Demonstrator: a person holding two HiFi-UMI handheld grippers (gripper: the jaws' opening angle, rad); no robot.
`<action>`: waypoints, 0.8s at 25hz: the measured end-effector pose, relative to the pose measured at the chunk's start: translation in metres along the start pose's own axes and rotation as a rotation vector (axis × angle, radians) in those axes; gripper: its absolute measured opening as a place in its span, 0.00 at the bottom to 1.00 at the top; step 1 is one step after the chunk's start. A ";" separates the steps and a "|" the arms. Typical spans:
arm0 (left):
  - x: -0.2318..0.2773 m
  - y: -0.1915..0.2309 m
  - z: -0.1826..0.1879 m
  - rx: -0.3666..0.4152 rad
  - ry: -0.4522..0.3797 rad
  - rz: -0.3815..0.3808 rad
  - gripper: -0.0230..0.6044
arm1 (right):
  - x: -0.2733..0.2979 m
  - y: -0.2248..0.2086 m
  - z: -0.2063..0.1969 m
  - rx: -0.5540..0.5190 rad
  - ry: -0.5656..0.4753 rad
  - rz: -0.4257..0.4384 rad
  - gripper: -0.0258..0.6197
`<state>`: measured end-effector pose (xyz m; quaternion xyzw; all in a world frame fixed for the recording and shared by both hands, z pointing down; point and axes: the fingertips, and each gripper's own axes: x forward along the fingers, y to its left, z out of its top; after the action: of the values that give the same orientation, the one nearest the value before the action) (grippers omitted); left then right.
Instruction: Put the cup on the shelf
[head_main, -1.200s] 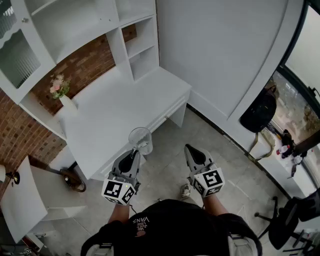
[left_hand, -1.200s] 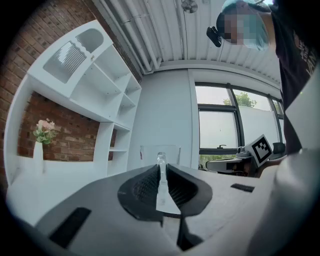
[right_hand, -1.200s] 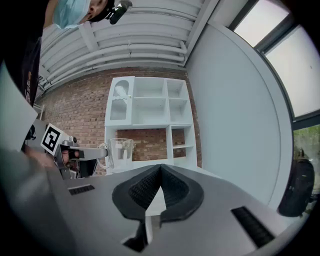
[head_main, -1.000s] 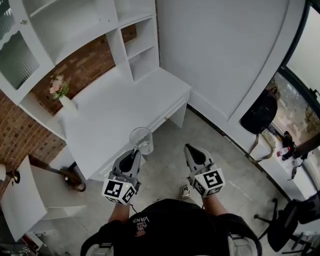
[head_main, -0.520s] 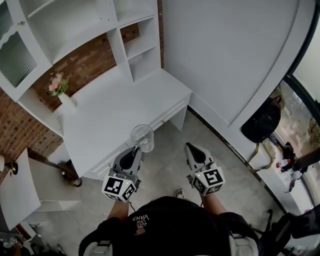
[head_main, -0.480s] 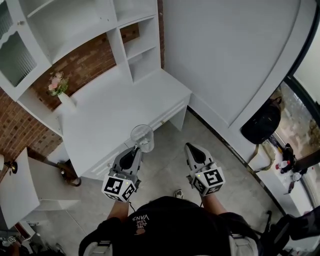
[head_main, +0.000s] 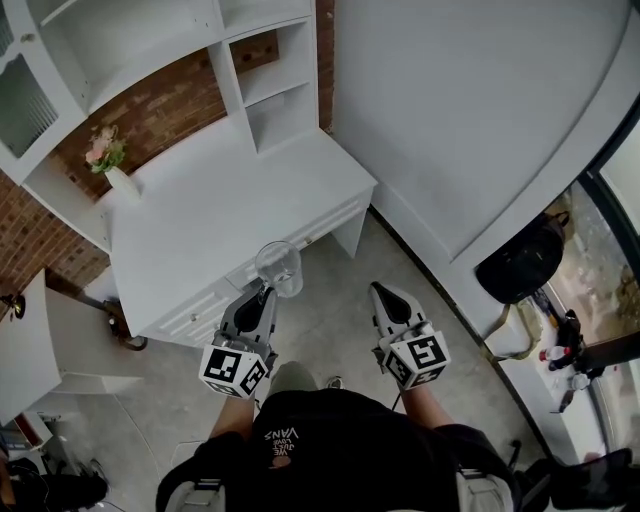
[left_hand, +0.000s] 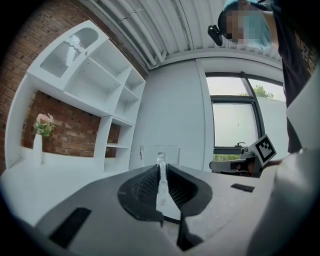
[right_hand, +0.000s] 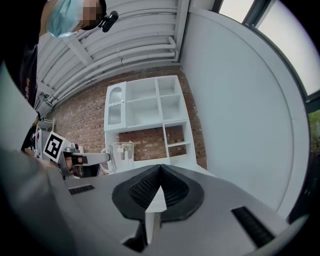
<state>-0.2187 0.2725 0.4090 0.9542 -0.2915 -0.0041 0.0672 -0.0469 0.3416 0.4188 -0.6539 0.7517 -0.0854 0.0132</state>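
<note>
A clear glass cup (head_main: 279, 268) hangs in the air just off the front edge of the white desk (head_main: 220, 205). My left gripper (head_main: 267, 291) is shut on its handle. In the left gripper view the handle (left_hand: 161, 164) is pinched between the jaws, with the cup's body (left_hand: 160, 152) beyond them. The white shelf unit (head_main: 268, 82) stands on the desk's far side against the brick wall; it also shows as the shelf unit (left_hand: 102, 97) and the shelf unit (right_hand: 150, 112). My right gripper (head_main: 383, 292) is shut with nothing in it, to the right of the cup (right_hand: 122, 150).
A white vase of pink flowers (head_main: 108, 165) stands on the desk's left part. The desk front has drawers (head_main: 300, 245). A white wall panel (head_main: 450, 110) runs along the right. A black bag (head_main: 520, 262) lies by the window, and a white cabinet (head_main: 45, 345) stands at the left.
The head view has drifted, so the desk and shelf sit a little further up and left. Both grippers keep their pose, and the cup stays in the left one.
</note>
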 end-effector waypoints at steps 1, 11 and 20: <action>0.004 -0.002 -0.001 0.001 0.005 0.000 0.08 | 0.001 -0.004 -0.001 0.010 0.000 0.004 0.04; 0.063 0.014 -0.004 0.007 0.024 -0.028 0.08 | 0.035 -0.042 -0.004 0.063 -0.007 -0.008 0.04; 0.159 0.068 0.002 -0.006 0.038 -0.088 0.08 | 0.116 -0.088 0.010 0.042 0.016 -0.057 0.04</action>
<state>-0.1244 0.1283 0.4210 0.9658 -0.2478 0.0101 0.0755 0.0243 0.2149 0.4328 -0.6740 0.7307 -0.1067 0.0187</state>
